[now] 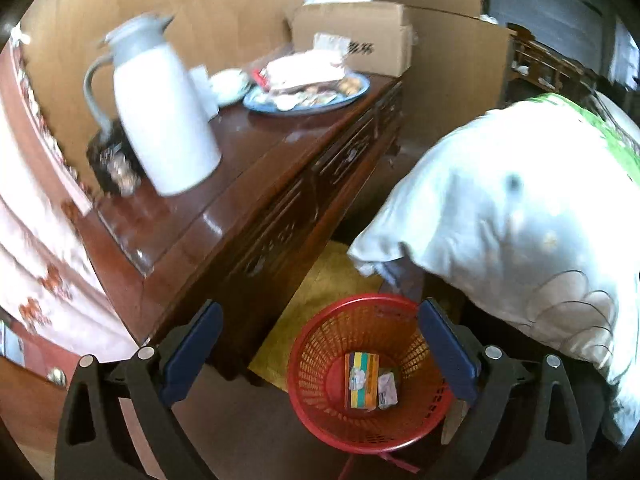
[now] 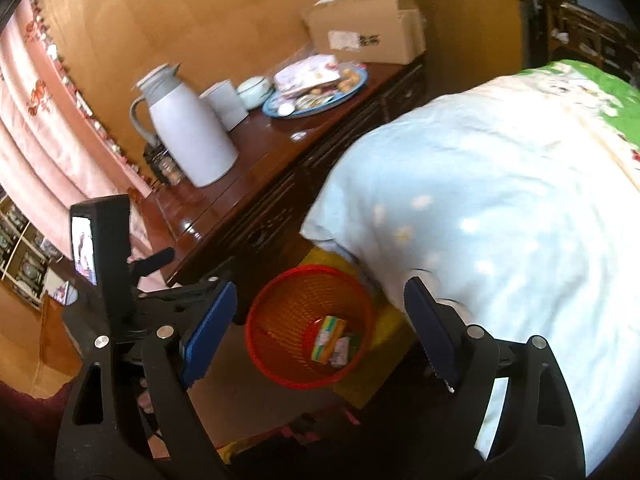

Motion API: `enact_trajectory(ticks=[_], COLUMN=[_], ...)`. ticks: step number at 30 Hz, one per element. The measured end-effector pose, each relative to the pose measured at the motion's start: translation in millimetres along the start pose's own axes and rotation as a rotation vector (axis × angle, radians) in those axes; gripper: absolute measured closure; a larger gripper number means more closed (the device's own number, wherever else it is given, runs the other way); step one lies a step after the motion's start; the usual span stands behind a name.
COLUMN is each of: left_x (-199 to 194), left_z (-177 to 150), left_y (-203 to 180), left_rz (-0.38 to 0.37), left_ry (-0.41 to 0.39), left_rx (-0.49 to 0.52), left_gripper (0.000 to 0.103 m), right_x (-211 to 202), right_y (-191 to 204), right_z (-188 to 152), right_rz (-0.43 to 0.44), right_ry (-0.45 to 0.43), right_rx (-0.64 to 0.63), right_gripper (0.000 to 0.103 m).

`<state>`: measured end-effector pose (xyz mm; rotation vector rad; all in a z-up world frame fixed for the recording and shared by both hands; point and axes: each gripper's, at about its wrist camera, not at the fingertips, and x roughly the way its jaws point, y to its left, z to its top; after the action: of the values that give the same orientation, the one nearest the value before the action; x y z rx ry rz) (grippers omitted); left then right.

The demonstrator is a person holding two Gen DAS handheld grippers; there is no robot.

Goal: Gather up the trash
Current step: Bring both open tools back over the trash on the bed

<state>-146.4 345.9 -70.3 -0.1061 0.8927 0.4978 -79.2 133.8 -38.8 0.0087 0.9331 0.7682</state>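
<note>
A red mesh waste basket (image 1: 320, 400) stands on the floor between the dark wooden cabinet and the bed; it also shows in the right wrist view (image 2: 276, 320). Inside lie a striped colourful carton (image 1: 361, 380) and a small crumpled wrapper (image 1: 387, 390); both show in the right wrist view, the carton (image 2: 329, 338) and the wrapper (image 2: 340, 353). My left gripper (image 1: 320, 332) is open and empty above the basket. My right gripper (image 2: 320, 304) is open and empty, higher above the basket. The body of the left gripper (image 2: 108, 240) appears at the left of the right wrist view.
The cabinet top (image 1: 248, 160) carries a white thermos jug (image 1: 160, 120), a white cup (image 2: 226, 104), a lidded bowl (image 2: 254, 90), a blue plate of snacks and wrappers (image 1: 308, 88) and a cardboard box (image 1: 356, 36). A quilt-covered bed (image 1: 500, 220) fills the right. Pink curtain (image 1: 36, 220) at left.
</note>
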Motion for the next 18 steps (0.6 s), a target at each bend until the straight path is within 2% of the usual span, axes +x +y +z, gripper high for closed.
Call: enact_trajectory(ticks=[5,10,18], left_x=[-24.0,-48.7,-82.9], left_z=[6.0,8.6,4.6], left_y=[-39.0,-90.5,-180.9], left_rz=[-0.006,-0.026,-0.102], left_ry=[-0.048,-0.103,-0.16], left_rx=[0.081,0.182,0.333], left_gripper=[0.006,0.006,0.006], right_x=[-37.1,-76.6,-137.5], right_y=[-33.4,-75.6,-137.2], right_z=[-10.0,-26.1,-60.7], right_rz=[-0.072,-0.138,-0.28], right_ry=[-0.091,-0.178,-0.321], right_rx=[0.048,0.126,0.209], right_gripper=[0.014,0.013,0.012])
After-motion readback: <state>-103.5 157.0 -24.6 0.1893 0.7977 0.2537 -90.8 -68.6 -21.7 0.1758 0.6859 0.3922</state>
